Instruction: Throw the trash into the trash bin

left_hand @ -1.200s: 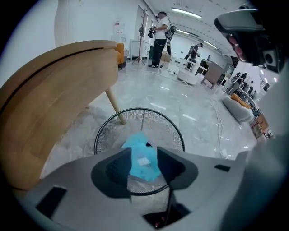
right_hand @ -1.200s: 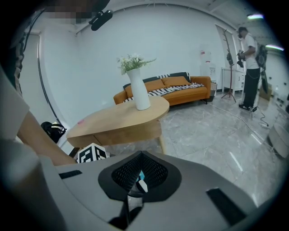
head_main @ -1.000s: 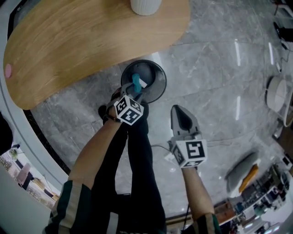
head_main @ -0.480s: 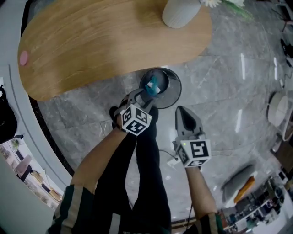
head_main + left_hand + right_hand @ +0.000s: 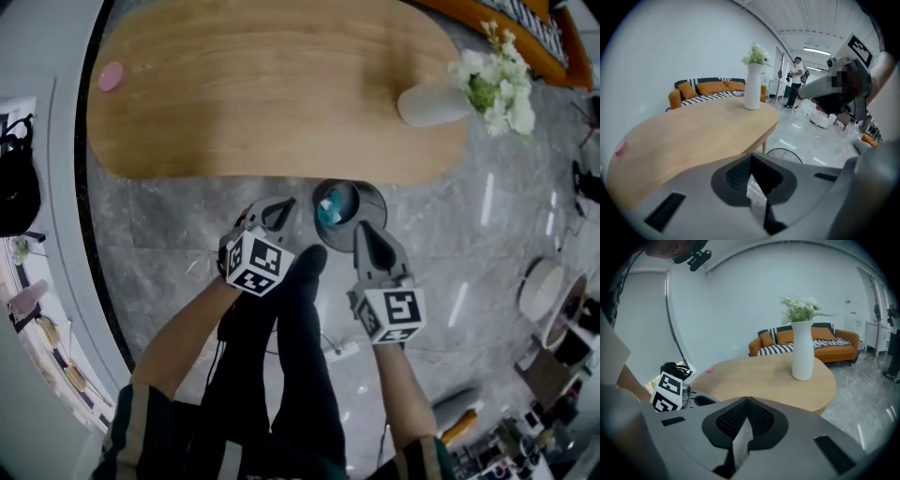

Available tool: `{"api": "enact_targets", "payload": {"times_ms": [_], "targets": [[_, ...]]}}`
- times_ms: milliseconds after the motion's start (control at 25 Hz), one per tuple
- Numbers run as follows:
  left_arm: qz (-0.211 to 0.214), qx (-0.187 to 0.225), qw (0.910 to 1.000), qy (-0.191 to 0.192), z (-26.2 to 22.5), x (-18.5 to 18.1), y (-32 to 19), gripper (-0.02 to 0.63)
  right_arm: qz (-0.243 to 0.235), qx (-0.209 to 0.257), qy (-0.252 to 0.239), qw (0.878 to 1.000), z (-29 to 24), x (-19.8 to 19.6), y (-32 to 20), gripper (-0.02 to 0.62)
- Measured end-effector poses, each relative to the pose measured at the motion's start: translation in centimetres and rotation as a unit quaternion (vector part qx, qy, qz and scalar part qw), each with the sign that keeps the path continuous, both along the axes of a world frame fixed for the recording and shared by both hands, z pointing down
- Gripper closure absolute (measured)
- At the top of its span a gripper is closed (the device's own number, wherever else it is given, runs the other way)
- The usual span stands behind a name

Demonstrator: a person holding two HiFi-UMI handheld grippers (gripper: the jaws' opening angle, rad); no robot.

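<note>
The black round trash bin [image 5: 373,202] stands on the grey floor just below the wooden table's [image 5: 272,94] near edge, with teal trash [image 5: 330,212] lying inside it. My left gripper [image 5: 281,208] hovers to the left of the bin; its jaws have just closed, they are shut and nothing is between them [image 5: 750,157]. The bin's rim [image 5: 783,152] shows past its tips. My right gripper [image 5: 364,228] points at the bin's lower right rim, shut and empty [image 5: 746,400]. The left gripper's marker cube [image 5: 668,390] shows in the right gripper view.
A white vase [image 5: 436,101] of flowers stands at the table's right end and a small pink thing [image 5: 111,77] at its left end. The person's black-trousered legs [image 5: 300,337] are between the arms. An orange sofa [image 5: 806,341] stands behind the table, white round devices [image 5: 542,289] lie right.
The left gripper has drawn back and up from over the bin and its jaws have closed. The teal trash now lies in the bin. The right gripper has shifted toward the bin.
</note>
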State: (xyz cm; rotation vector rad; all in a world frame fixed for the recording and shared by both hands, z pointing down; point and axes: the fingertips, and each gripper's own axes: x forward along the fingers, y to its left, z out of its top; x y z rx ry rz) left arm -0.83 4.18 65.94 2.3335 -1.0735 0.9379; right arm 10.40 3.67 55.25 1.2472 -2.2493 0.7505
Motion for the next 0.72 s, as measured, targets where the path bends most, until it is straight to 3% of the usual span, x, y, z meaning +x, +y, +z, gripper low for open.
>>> {"api": "enact_targets", "payload": {"times_ms": [320, 600, 720], "targets": [[-0.109, 0.02, 0.9938, -0.009, -4.8, -11.5, -1.7, 0.604, -0.101, 0.025, -0.008, 0.995, -3.1, -9.7, -2.8, 0.595], [-0.207, 0.037, 0.9775, -0.014, -7.5, -22.0, -1.8, 0.605, -0.177, 0.027, -0.009, 0.984, -5.0, -18.3, -3.8, 0.595], [-0.228, 0.034, 0.973, -0.014, -7.8, -25.5, -1.6, 0.605, -0.199, 0.028, -0.002, 0.98, -5.3, -21.0, -4.1, 0.595]]}}
